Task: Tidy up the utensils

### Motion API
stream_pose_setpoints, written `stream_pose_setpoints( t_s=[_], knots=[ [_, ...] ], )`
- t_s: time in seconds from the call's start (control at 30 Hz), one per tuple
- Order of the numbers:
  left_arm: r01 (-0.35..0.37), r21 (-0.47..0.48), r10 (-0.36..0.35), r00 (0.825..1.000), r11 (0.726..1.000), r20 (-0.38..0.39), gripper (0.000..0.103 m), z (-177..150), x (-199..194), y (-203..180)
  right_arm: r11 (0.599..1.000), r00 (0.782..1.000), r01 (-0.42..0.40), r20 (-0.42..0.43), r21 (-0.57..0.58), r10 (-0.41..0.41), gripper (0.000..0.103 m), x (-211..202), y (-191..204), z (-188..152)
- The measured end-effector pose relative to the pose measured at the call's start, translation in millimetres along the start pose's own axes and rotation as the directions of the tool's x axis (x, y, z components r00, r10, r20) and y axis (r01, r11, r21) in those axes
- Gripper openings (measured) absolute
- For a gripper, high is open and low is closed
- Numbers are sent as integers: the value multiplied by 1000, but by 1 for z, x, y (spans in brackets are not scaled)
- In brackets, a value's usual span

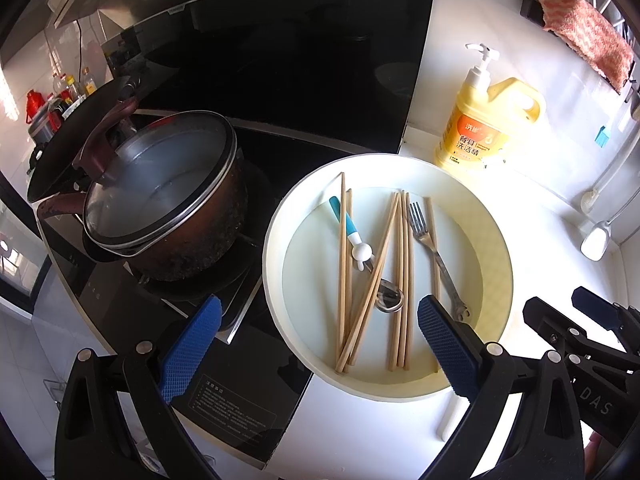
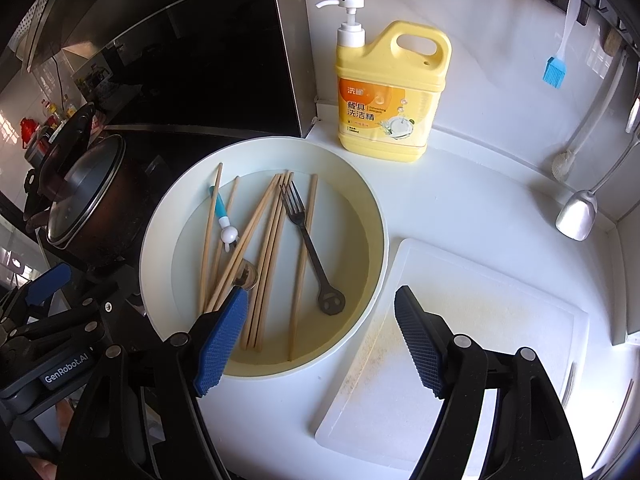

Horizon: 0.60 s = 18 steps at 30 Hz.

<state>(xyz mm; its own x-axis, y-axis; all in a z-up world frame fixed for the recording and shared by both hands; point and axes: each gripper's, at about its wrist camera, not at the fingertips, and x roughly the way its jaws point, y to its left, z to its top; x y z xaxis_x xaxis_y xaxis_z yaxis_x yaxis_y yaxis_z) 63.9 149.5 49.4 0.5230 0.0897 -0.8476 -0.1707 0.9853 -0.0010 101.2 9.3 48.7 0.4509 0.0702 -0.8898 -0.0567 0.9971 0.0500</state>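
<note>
Chopsticks [image 2: 264, 256], a fork [image 2: 308, 240] and a blue-handled spoon [image 2: 224, 220] are seen lying loose in the white basin [image 2: 372, 216] on the worktop, at 12 o'clock from both claws. The left claw [image 1: 320, 344] and right claw [image 2: 320, 336] are held wide and empty. The chopsticks are judged light, stiff and possibly slippery; mid-shaft is best gripped.

A bright white table [image 2: 472, 208] fills the lower right of the frame, sunlit. At upper left, a glossy black glass stove surface [image 1: 224, 364] sits beneath a dark slanted range hood [image 1: 280, 52]. White tiled wall [image 2: 500, 28] rises at upper right, with a metal hanging rail [image 2: 592, 4] along the top edge.
</note>
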Motion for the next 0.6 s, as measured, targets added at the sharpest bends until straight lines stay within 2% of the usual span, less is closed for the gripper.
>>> stream_pose_setpoints(
  t_s=[0.6],
  knots=[
    [3, 23, -4, 1000, 1000, 22, 97, -4, -3, -6, 1000, 1000, 3, 1, -3, -3, 72, 1, 2, 1]
  ],
)
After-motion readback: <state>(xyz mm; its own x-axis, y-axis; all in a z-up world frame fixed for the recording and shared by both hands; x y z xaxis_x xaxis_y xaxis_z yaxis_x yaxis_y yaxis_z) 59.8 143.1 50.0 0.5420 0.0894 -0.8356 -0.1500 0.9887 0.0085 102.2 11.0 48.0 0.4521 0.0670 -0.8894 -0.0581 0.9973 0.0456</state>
